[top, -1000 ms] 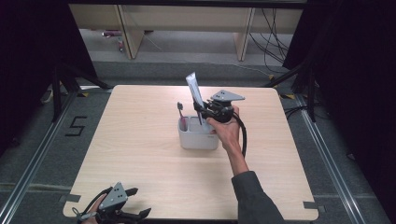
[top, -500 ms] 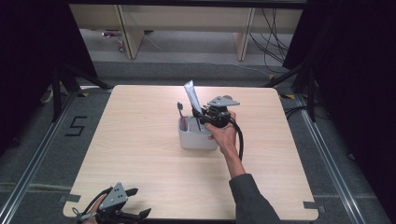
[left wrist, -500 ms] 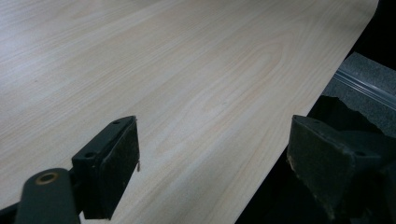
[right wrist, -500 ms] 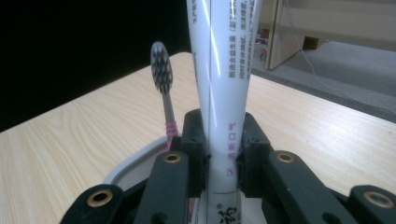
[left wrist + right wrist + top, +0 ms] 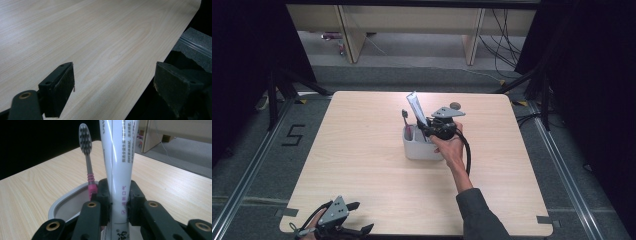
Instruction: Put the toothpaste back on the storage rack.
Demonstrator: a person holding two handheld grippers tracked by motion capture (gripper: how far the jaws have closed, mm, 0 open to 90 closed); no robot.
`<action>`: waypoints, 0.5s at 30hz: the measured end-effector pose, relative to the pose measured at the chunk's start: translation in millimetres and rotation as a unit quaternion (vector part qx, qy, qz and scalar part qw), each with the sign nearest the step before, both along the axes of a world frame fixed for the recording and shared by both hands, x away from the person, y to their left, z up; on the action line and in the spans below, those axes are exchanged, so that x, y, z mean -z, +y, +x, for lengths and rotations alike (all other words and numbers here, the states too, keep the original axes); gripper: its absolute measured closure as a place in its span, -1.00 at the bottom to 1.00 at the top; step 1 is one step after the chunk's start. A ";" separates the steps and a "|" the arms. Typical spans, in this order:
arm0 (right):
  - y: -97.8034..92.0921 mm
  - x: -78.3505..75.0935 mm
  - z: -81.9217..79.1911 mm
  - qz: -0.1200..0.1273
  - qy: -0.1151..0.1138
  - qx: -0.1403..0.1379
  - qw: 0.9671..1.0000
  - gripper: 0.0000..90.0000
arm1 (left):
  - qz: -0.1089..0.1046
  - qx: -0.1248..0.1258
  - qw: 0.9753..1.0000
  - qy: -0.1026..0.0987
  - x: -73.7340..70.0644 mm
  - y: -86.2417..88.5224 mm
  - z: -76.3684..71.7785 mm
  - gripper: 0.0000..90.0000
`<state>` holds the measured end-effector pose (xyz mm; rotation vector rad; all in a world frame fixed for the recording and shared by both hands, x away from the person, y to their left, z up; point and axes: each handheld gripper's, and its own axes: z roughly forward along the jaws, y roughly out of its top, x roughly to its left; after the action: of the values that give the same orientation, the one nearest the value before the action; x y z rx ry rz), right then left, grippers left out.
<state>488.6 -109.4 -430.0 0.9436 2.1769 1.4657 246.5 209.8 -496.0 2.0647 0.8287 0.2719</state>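
You are working in a lab-style recording bay, not a home. The pale wood tabletop (image 5: 362, 165) stands alone on grey carpet tiles (image 5: 257, 165), with black tape corner marks (image 5: 546, 220) at its edges and a taped number five (image 5: 293, 135) on the floor. Metal rails (image 5: 572, 170) run along both sides, black curtains (image 5: 592, 75) close it in, and loose cables (image 5: 507, 45) trail beneath a plain wooden bench (image 5: 412, 20) behind.

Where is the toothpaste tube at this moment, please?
The toothpaste tube stands upright, clamped in the right gripper over the grey holder near the table's middle, beside the toothbrush.
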 end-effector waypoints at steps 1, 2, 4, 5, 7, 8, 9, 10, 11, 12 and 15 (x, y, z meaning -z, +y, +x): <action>-0.5 -0.7 -0.4 -0.008 -0.003 0.002 1.000 0.69 | 0.000 0.000 1.000 0.000 0.0 0.0 0.0 -0.63; 0.4 -0.2 0.0 -0.003 -0.003 -0.001 1.000 0.69 | 0.000 0.000 1.000 0.000 0.0 0.0 0.1 -0.63; 0.4 -1.0 -0.6 -0.007 -0.003 0.000 1.000 0.68 | 0.009 0.004 1.000 -0.001 -0.3 0.9 0.6 -0.63; 0.1 -1.1 -0.4 -0.013 -0.010 0.003 1.000 0.68 | 0.010 0.005 1.000 -0.001 -0.4 0.9 0.5 -0.63; 0.1 -1.1 -0.8 -0.014 -0.007 0.002 1.000 0.68 | 0.008 0.005 1.000 0.000 -0.3 0.7 0.5 -0.63; 0.5 -0.7 -1.0 -0.011 0.000 0.000 1.000 0.67 | -0.006 0.003 1.000 0.003 0.2 -0.9 -0.5 -0.63; 0.8 0.0 -0.3 -0.008 -0.001 -0.002 1.000 0.65 | -0.007 0.007 1.000 0.003 0.4 -0.7 -0.3 -0.63; 0.1 -0.2 -0.1 -0.007 0.001 -0.003 1.000 0.62 | -0.004 0.007 1.000 0.003 0.2 -0.8 -0.6 -0.63; -0.4 -0.5 -0.1 -0.010 0.000 0.000 1.000 0.60 | -0.002 0.007 1.000 0.003 -0.1 -1.0 -0.7 -0.63; -0.9 -0.7 -0.8 -0.024 0.005 0.004 1.000 0.60 | -0.004 0.007 1.000 0.003 0.2 -1.2 -0.6 -0.63; -1.6 2.8 -0.6 -0.026 0.008 -0.001 1.000 0.62 | -0.004 0.007 1.000 0.003 0.2 -0.7 -0.4 -0.63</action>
<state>488.0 -111.0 -432.7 0.9392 2.2159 1.3999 246.2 209.0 -496.3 2.0641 0.8169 0.2550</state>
